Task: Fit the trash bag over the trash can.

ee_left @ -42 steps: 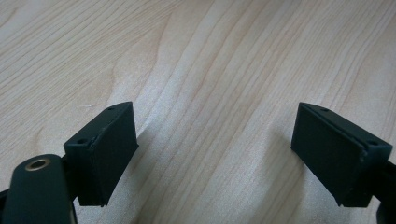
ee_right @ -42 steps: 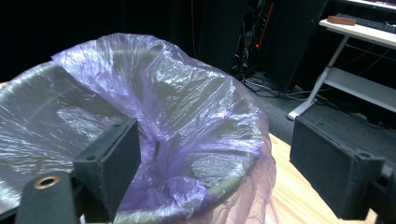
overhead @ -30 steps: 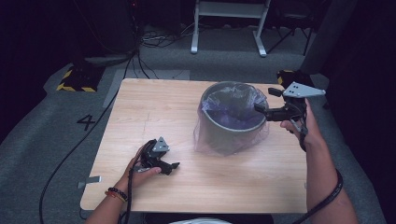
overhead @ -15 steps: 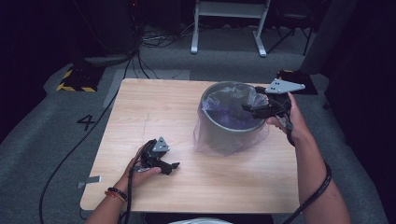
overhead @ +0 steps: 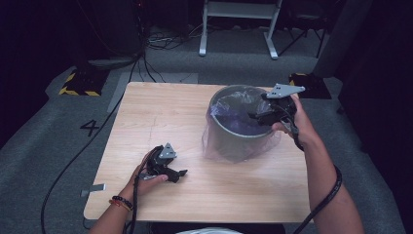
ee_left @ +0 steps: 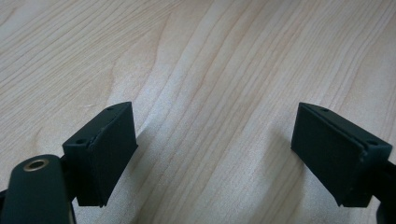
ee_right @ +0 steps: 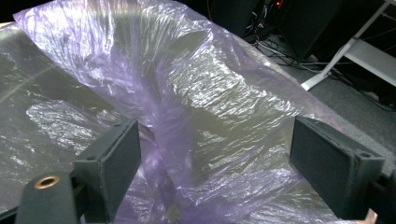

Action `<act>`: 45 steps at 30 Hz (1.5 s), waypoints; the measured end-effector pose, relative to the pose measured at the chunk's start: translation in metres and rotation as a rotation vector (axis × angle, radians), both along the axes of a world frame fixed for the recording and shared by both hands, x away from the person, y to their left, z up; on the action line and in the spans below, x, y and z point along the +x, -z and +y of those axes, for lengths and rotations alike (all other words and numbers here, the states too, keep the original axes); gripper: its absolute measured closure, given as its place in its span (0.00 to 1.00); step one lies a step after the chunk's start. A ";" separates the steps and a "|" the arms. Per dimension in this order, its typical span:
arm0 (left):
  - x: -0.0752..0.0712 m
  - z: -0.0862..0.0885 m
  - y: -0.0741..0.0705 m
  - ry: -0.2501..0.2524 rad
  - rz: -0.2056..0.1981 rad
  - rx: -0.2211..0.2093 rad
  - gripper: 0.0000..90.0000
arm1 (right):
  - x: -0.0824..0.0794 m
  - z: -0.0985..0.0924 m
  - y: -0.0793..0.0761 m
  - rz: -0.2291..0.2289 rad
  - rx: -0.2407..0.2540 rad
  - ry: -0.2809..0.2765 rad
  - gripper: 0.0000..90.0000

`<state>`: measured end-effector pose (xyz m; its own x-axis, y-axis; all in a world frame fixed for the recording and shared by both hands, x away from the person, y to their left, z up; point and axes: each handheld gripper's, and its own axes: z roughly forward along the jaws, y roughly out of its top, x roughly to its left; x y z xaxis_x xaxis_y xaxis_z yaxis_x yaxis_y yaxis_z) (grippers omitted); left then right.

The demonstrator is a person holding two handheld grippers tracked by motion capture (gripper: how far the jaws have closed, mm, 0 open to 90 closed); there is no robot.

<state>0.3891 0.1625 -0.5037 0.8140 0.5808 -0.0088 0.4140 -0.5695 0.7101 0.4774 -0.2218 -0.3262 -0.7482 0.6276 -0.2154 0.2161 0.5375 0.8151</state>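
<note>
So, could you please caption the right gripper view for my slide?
Open right gripper poised over a crumpled purple plastic bag lining a bin.

Tabletop layout: bin far right, grippers on opposite sides.
Bin [overhead: 241,124] stands on tabletop [overhead: 160,112], right of centre; plastic bag [overhead: 234,109] in it, spilling over the rim. Right gripper [overhead: 258,117] over the bin's right rim. Left gripper [overhead: 180,174] rests near front-left, well apart.

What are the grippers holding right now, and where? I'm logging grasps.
Nothing. The right gripper is open over the purple bag lining the bin; the left gripper is open above the table.
</note>
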 end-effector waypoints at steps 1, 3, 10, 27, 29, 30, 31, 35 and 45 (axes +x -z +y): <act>0.000 0.000 0.000 0.000 0.000 0.000 0.15 | 0.000 0.001 0.000 0.004 -0.004 -0.003 0.18; 0.000 0.000 0.000 0.000 0.000 0.000 0.15 | 0.001 0.002 0.002 0.016 -0.012 -0.012 0.18; 0.000 0.000 0.000 0.000 0.000 0.000 0.15 | 0.008 0.005 0.007 0.072 -0.050 -0.024 0.18; 0.000 0.000 0.000 0.000 0.000 0.000 0.15 | 0.017 0.017 0.007 0.136 -0.197 0.003 0.20; 0.000 0.000 0.000 0.000 0.000 0.001 0.15 | 0.016 0.019 0.007 0.131 -0.223 -0.014 0.21; 0.000 0.000 0.000 0.000 0.000 0.000 0.15 | 0.016 0.020 0.007 0.130 -0.231 -0.018 0.21; 0.000 0.000 0.000 0.000 0.000 0.000 0.15 | 0.015 0.020 0.007 0.126 -0.238 -0.025 0.22; 0.000 0.000 0.000 0.000 0.000 0.000 0.15 | 0.014 0.021 0.007 0.134 -0.242 -0.044 0.24; 0.000 0.000 0.000 0.000 0.000 0.000 0.15 | 0.018 0.024 0.007 0.189 -0.259 -0.051 0.21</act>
<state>0.3890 0.1625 -0.5037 0.8140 0.5808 -0.0083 0.4138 -0.5698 0.7100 0.4949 -0.1983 -0.3333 -0.8194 0.5304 -0.2173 0.3176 0.7357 0.5983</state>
